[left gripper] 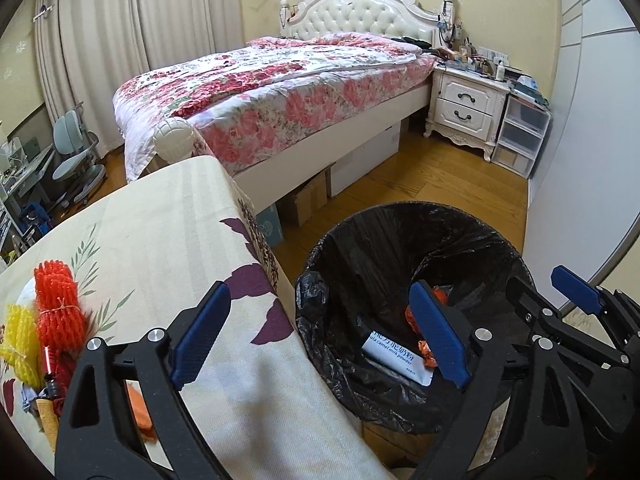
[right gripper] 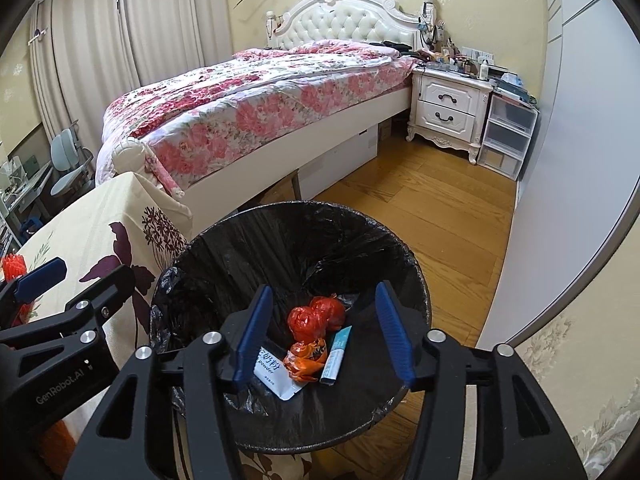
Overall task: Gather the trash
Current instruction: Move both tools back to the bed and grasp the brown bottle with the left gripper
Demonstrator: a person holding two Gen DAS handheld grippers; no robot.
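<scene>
A black-lined trash bin [right gripper: 224,248] stands on the floor beside a cloth-covered table [left gripper: 168,240]. In it lie a white milk-powder sachet [right gripper: 272,376], crumpled red and orange wrappers [right gripper: 316,318] and a teal tube [right gripper: 336,354]. My right gripper [right gripper: 324,332] is open and empty above the bin's mouth. My left gripper [left gripper: 320,336] is open and empty, straddling the table edge and the bin [left gripper: 360,240]. Red foam netting [left gripper: 56,300] and yellow foam netting [left gripper: 20,344] lie on the table at the left, beside small orange scraps [left gripper: 140,412].
A bed with a floral quilt [left gripper: 260,92] stands behind, with cardboard boxes [left gripper: 308,200] under it. A white nightstand [left gripper: 464,108] and plastic drawers [left gripper: 520,136] are at the far right. A white wardrobe door [right gripper: 580,160] runs along the right. Desk chairs [left gripper: 76,152] stand at far left.
</scene>
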